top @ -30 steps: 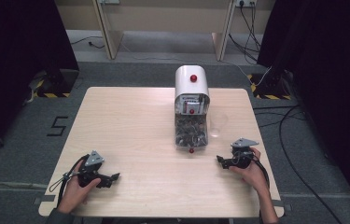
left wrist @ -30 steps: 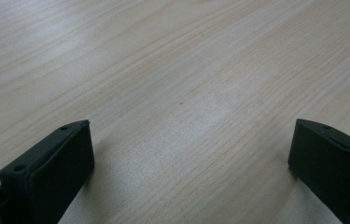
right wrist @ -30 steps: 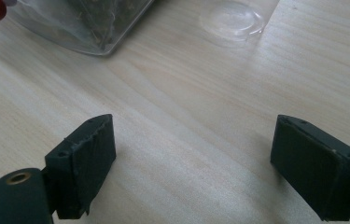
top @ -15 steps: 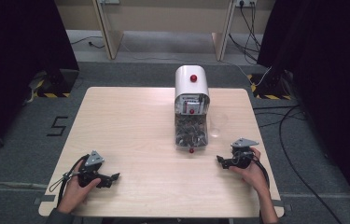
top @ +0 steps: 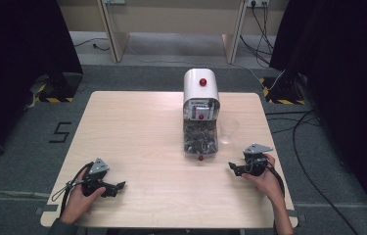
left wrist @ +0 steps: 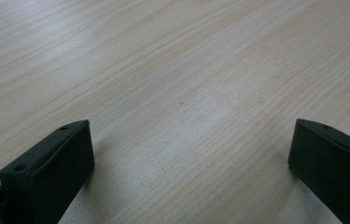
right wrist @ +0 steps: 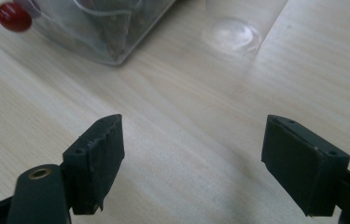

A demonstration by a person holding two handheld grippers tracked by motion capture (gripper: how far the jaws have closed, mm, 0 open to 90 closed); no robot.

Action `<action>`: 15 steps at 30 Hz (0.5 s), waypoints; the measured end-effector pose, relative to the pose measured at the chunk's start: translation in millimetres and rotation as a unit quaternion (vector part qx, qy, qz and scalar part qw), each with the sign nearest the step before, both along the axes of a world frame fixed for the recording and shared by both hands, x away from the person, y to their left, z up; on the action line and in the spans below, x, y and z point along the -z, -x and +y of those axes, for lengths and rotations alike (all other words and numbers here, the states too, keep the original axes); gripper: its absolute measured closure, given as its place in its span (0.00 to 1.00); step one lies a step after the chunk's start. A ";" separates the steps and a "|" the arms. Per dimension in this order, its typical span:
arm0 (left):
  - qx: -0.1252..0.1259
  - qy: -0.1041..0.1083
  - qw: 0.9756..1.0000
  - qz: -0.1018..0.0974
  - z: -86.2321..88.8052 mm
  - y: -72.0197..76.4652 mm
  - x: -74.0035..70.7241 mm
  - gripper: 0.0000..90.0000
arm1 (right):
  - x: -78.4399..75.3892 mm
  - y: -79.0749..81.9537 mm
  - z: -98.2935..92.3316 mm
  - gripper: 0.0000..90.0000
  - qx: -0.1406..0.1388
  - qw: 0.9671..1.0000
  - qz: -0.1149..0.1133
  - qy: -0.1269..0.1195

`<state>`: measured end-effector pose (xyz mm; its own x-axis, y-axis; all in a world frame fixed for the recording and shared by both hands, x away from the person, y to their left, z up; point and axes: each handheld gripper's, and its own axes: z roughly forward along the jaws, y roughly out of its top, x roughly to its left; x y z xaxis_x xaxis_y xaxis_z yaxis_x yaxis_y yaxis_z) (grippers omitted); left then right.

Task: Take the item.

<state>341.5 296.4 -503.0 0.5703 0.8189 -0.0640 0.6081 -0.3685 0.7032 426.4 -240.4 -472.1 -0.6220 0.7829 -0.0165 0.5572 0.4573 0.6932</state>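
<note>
The right claw [top: 234,168] lies low over the desk [top: 137,132], held in a hand [top: 264,177] at the near right edge. Its jaws stand wide with bare wood between them; they have just been closing a little, and grip nothing. In the right gripper view the claw [right wrist: 191,154] looks toward a dispenser [right wrist: 102,28] ahead and to its left, with a clear cup [right wrist: 232,33] ahead and slightly right.

The left claw [top: 117,186] rests at the near left of the desk, in the other hand [top: 80,196], well apart from everything. Its jaws are spread wide and empty, as the left gripper view [left wrist: 189,154] shows, with plain wood grain beyond them.

The dispenser [top: 200,117] stands beyond the right claw, toward the desk's middle. Its long axis runs from the near side to the far side, and its clear end points at the person. That near part is a transparent box holding dark, mixed small pieces, too small to tell apart, with a red knob [top: 200,158] at its closest tip. The far part is a white rounded housing with a red button [top: 202,82] on top and a label on its face.

The cup [top: 229,131] stands just beside the dispenser's right flank, upright, nearly see-through.
</note>
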 end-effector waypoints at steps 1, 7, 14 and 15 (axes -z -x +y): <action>0.000 0.000 1.000 0.000 0.0 0.0 0.0 0.00 | -6.1 2.3 -0.2 0.25 0.005 1.000 -0.007 -0.005; 0.000 0.000 1.000 0.000 0.0 0.0 0.0 0.00 | -18.4 5.0 -0.8 0.28 0.004 0.999 -0.029 -0.014; 0.000 0.000 1.000 0.000 0.0 0.0 0.0 0.00 | -23.0 6.9 1.9 0.29 0.002 0.999 -0.032 -0.017; 0.000 0.000 1.000 0.000 0.0 0.0 0.0 0.00 | -23.6 6.3 2.1 0.29 -0.001 0.999 -0.037 -0.016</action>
<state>341.5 296.4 -503.0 0.5703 0.8189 -0.0642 0.6081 -0.3684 0.7032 420.1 -238.3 -448.6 -0.6214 0.7826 -0.0376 0.5034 0.4356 0.7462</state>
